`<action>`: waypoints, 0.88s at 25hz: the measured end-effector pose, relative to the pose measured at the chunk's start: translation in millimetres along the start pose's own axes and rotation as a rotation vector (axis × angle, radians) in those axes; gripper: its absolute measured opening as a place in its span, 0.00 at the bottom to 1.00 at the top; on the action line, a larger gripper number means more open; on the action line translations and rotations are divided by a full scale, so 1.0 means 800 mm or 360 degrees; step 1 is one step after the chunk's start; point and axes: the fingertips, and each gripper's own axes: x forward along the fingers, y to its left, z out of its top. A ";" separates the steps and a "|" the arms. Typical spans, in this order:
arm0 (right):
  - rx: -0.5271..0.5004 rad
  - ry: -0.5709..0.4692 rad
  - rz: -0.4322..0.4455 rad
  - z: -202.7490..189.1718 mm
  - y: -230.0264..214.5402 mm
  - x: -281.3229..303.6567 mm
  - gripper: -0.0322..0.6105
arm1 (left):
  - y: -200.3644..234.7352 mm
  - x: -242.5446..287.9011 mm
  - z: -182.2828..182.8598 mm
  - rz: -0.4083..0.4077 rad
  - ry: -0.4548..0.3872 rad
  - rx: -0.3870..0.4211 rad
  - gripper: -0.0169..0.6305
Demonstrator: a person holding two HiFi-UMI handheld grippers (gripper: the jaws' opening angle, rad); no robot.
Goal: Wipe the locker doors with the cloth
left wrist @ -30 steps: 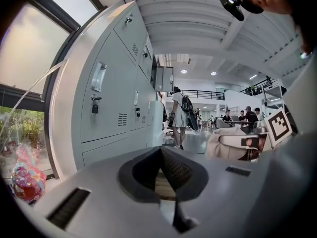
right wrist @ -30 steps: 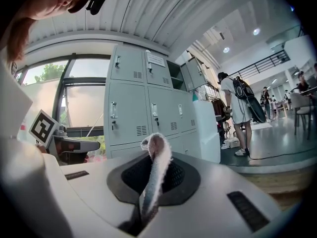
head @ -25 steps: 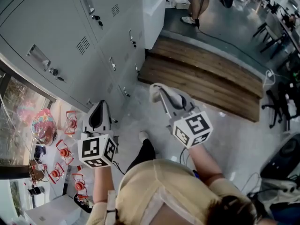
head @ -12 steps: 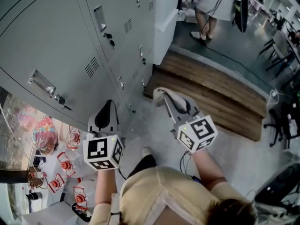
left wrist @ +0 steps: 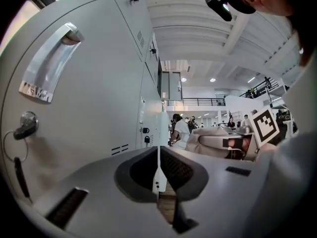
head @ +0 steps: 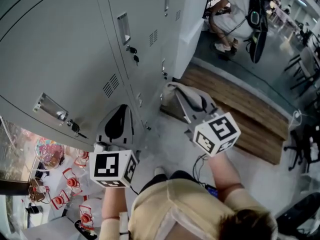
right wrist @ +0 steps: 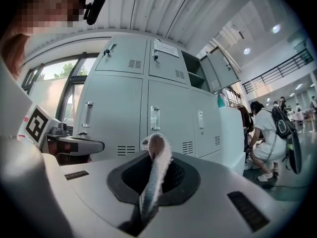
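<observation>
Head view, steeply down: grey locker doors [head: 65,49] across the whole upper left, each with a recessed handle, a small vent and a lock. To their right, a long wooden platform [head: 245,121] on the pale floor. At the top right, a person [head: 235,11] bent forward with a black backpack.

Lower in the same view, two tools side by side and apart from each other, marker cubes nearest the camera. Left tool [head: 121,109] pointed at the lower doors, close to them. Jaws pressed flat together in the left gripper view, nothing between them. Right tool [head: 170,91] further from the lockers, over the near end of the platform. Jaws closed tight on the cloth [right wrist: 154,165].

Cloth pale and fluffy, pinched as a narrow folded strip, its rounded end poking up past the jaw tips and clear of the doors beyond.

Smallest: keys [head: 76,129] hanging from the lock of the nearest door, left of the left tool.
</observation>
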 end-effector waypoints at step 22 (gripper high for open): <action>-0.0153 -0.0327 0.0522 0.162 -0.067 0.113 0.07 | 0.031 0.059 0.122 0.0670 -0.0304 0.0256 0.03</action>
